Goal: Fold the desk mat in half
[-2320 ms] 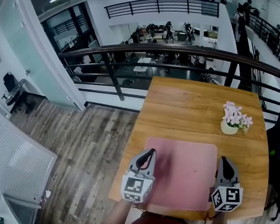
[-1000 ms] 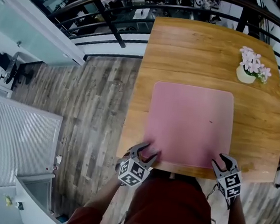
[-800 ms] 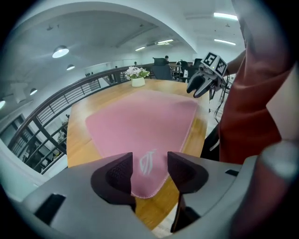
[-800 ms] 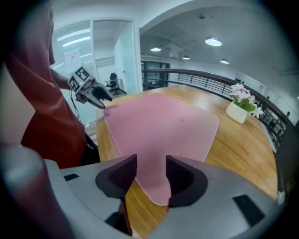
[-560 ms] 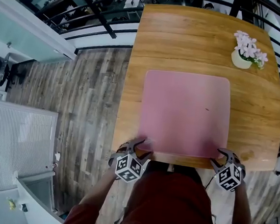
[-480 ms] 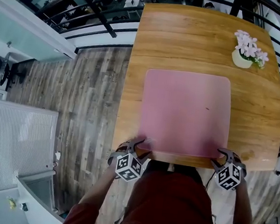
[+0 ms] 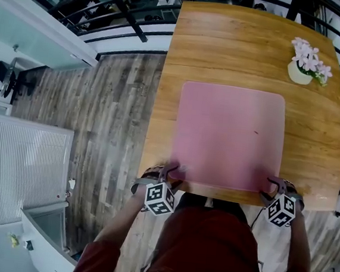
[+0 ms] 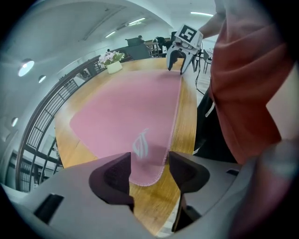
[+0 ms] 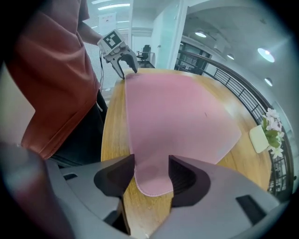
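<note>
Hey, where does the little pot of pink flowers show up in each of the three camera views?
Head view: the flower pot is at upper right, near the table's far right corner.
Left gripper view: the flower pot is at upper left, past the far end of the mat.
Right gripper view: the flower pot is at the right edge, mid-height.
Shared landmark: the pink desk mat, flat on the table in all three.

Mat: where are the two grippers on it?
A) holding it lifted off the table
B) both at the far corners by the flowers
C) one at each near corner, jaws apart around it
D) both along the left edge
C: the left gripper and right gripper each have a near corner of the flat mat between jaws that have just been opening and are not pressing on it.
</note>
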A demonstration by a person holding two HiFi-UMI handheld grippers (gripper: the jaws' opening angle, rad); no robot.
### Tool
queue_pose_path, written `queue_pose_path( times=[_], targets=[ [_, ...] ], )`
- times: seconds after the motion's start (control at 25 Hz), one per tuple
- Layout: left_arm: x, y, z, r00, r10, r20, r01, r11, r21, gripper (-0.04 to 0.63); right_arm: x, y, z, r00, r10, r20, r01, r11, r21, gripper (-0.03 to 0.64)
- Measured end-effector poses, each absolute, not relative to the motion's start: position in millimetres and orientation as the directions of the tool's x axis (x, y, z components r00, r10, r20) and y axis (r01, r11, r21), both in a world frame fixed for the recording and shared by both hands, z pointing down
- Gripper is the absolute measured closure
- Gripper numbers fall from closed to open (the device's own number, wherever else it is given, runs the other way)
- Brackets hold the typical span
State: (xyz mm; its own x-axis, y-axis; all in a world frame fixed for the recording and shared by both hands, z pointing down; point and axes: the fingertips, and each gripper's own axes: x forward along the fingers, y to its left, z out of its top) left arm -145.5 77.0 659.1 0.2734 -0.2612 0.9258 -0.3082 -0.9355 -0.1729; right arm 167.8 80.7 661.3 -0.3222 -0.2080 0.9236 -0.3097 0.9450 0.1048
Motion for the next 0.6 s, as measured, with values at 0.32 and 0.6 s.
queue_pose_path(
  times=[0.32,0.6],
  targets=[
    [-145.9,75.2,661.5,0.253,-0.183,0.950,-0.268,-0.957,-0.113,0.322,166.1,74.3,665.4,-0.333,-0.151,0.931,-0.262,0.963,0.062,0.351],
    [-139.9,80.2,665.5,0.222,-0.066,0.973,-0.241,-0.970,-0.011,0.360,167.2,77.4,669.5,-0.324,-0.023,0.946,-0.206,0.978,-0.046,0.354]
  ],
)
